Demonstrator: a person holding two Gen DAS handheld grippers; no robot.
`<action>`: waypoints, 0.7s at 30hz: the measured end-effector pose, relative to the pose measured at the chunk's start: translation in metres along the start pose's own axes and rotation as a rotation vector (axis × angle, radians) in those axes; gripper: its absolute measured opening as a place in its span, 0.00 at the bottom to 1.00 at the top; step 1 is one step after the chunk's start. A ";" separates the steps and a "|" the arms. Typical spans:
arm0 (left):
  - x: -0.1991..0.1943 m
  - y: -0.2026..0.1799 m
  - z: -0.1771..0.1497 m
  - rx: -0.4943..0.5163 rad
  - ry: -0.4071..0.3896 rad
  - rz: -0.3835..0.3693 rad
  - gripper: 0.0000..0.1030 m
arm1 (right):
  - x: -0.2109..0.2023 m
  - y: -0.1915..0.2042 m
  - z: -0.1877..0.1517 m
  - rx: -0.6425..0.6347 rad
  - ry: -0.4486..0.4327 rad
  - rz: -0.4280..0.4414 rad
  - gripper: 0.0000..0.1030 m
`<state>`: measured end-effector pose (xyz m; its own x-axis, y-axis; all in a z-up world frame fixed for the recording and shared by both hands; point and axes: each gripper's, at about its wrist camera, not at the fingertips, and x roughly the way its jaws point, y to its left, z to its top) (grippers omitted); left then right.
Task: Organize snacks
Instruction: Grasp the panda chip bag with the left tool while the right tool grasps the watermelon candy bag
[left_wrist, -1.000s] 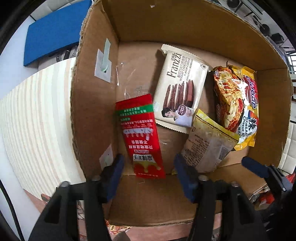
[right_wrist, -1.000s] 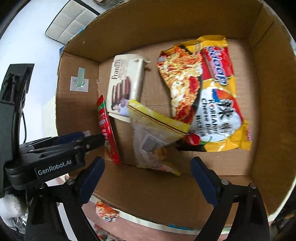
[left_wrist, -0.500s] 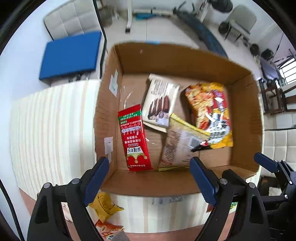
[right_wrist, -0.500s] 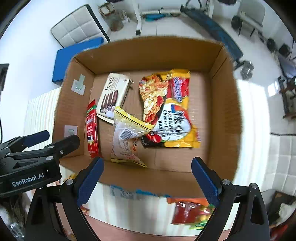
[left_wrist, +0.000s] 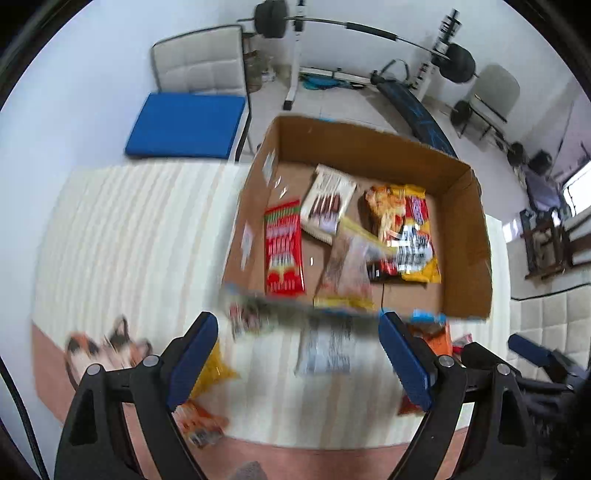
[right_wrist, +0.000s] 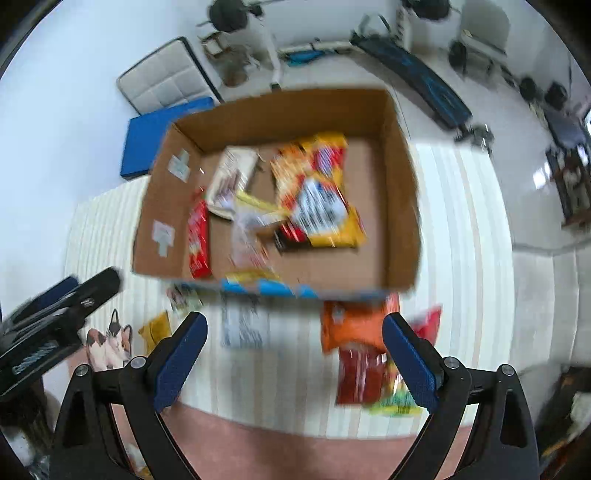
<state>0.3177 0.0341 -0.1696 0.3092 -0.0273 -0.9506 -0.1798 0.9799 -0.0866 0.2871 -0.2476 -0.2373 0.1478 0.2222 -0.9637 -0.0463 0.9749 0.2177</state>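
Note:
An open cardboard box stands on the striped white table. Inside lie a red pack, a cream biscuit pack, a yellow noodle bag and a clear yellow-edged bag. My left gripper hovers open and empty above the box's near wall. My right gripper is also open and empty, high over the near table edge. Loose snacks lie in front of the box: an orange pack, a red pack, a small yellow pack and a cat-print pack.
A chair with a blue cushion stands behind the table on the left. A weight bench and barbell rack are on the floor beyond the box. The table's near edge runs just below the loose snacks. Both views are motion-blurred.
Both grippers have risen and pulled back out of the box toward the near table edge. The left jaws widened, leaving the red pack lying in the box.

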 end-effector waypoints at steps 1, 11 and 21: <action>0.003 0.005 -0.012 -0.019 0.016 0.006 0.87 | 0.005 -0.008 -0.007 0.016 0.018 0.007 0.95; 0.076 0.043 -0.103 -0.139 0.195 0.064 0.86 | 0.103 -0.135 -0.071 0.325 0.260 -0.039 0.95; 0.101 0.089 -0.140 -0.335 0.294 -0.038 0.86 | 0.140 -0.160 -0.101 0.415 0.273 -0.062 0.57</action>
<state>0.2022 0.0907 -0.3152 0.0520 -0.1644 -0.9850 -0.4809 0.8603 -0.1690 0.2152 -0.3737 -0.4226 -0.1288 0.2067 -0.9699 0.3597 0.9212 0.1485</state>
